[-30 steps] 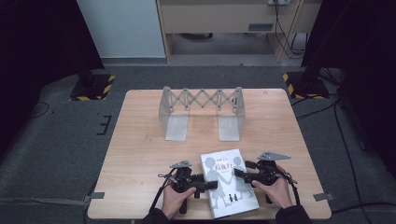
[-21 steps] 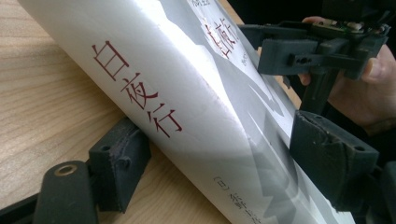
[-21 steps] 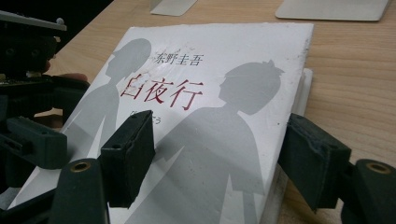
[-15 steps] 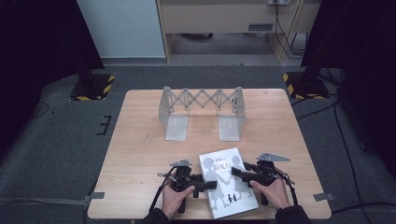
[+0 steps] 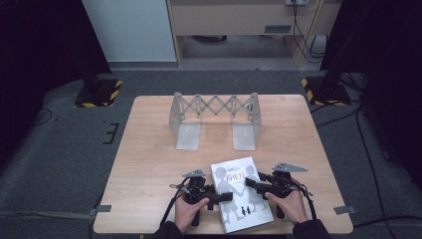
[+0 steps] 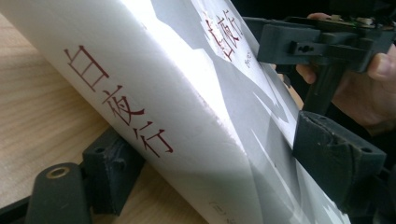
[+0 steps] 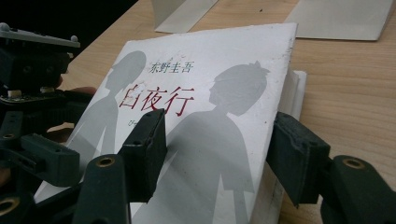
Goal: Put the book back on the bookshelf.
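Book (image 5: 242,194): thick white paperback, bench's 6 o'clock edge; stiff block, slick cover. Left gripper (image 5: 215,195) clamps spine edge. Right gripper (image 5: 255,184) jaws straddle the fore-edge, closure uncertain.

I worked in a lab-like room: my table (image 5: 149,164) stood mid-frame on grey carpet (image 5: 59,164), stands with hazard-striped bases (image 5: 97,94) at upper left and right, cables (image 5: 303,30) along the top.
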A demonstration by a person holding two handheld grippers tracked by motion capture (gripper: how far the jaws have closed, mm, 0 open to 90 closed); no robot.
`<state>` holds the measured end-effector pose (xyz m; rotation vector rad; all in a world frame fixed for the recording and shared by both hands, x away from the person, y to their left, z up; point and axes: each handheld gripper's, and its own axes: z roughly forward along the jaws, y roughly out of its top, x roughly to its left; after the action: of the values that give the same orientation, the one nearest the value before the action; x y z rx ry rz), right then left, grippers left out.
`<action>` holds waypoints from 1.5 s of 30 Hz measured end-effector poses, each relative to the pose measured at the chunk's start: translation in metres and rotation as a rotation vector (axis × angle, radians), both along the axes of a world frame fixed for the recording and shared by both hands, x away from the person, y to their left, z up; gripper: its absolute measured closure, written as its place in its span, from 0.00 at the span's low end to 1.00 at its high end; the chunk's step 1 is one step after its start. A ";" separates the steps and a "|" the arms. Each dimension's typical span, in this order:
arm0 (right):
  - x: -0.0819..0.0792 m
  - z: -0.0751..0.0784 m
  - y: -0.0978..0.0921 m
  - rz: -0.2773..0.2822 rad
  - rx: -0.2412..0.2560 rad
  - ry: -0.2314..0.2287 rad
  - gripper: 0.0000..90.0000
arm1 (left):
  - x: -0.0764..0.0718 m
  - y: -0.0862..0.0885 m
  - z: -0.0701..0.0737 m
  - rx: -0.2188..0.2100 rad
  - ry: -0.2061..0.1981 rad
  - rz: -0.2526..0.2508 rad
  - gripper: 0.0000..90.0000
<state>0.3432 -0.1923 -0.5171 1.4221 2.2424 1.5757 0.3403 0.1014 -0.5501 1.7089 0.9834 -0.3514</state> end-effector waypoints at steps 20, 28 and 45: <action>0.003 0.014 -0.001 -0.020 0.091 -0.112 0.58 | 0.004 0.008 0.024 -0.020 -0.050 0.052 0.31; 0.004 0.016 -0.002 -0.012 0.101 -0.141 0.59 | 0.006 0.010 0.025 -0.059 -0.036 0.045 0.37; 0.002 0.006 -0.005 0.042 0.127 -0.068 0.44 | 0.004 0.012 0.034 -0.082 -0.070 0.062 0.42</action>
<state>0.3452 -0.1974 -0.5111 1.3355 2.1835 1.7800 0.3446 0.1130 -0.5163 1.6030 0.9561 -0.2855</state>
